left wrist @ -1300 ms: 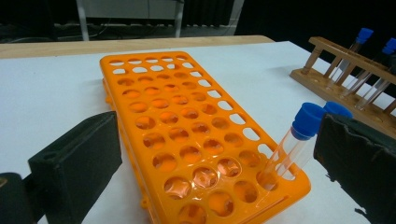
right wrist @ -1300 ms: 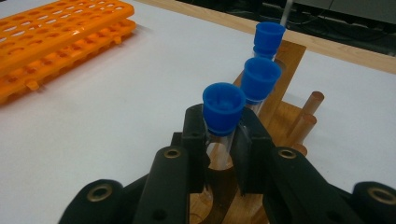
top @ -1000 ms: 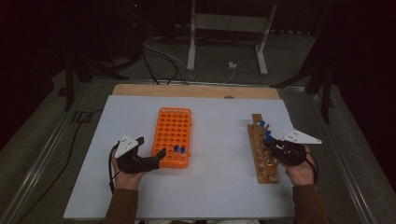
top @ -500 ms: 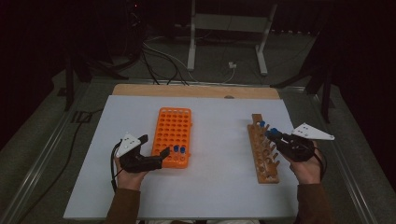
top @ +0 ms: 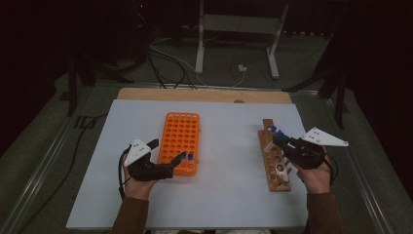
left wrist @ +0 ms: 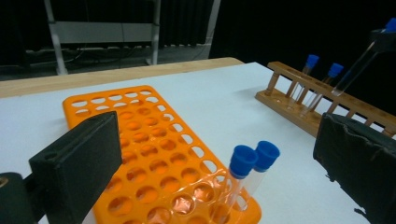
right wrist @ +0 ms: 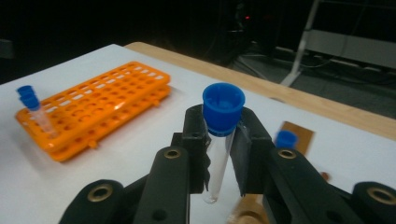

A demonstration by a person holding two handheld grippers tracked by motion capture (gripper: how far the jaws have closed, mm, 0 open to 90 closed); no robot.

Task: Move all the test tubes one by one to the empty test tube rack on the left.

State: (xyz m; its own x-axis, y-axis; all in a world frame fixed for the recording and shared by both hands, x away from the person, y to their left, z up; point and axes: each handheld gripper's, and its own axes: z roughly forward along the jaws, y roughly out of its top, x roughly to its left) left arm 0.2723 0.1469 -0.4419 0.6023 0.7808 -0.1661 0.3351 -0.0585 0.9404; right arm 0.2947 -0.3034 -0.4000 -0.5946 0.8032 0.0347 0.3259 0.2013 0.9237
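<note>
My right gripper [top: 278, 140] [right wrist: 219, 128] is shut on a clear test tube with a blue cap [right wrist: 218, 140] [top: 272, 142], held tilted just above the far part of the wooden rack [top: 276, 165] [left wrist: 322, 109]. Two more blue-capped tubes [left wrist: 322, 70] stand in that rack's far end. An orange rack [top: 180, 139] [left wrist: 149, 154] [right wrist: 93, 105] lies left of centre, with two blue-capped tubes [top: 186, 157] [left wrist: 250, 172] [right wrist: 31, 105] in its near right corner. My left gripper [top: 168, 150] [left wrist: 215, 140] stands open at that near end, its jaws on either side of the two tubes without touching them.
The white tabletop [top: 229, 146] rests on a wooden board [top: 204, 95] that shows at its far edge. Beyond it are a metal stand [top: 238, 44] and cables [top: 165, 58] on the dark floor. A wide strip of bare table lies between the two racks.
My right gripper has risen and shifted slightly right with the tube, lifting it clear of the wooden rack. The left gripper has stayed in place.
</note>
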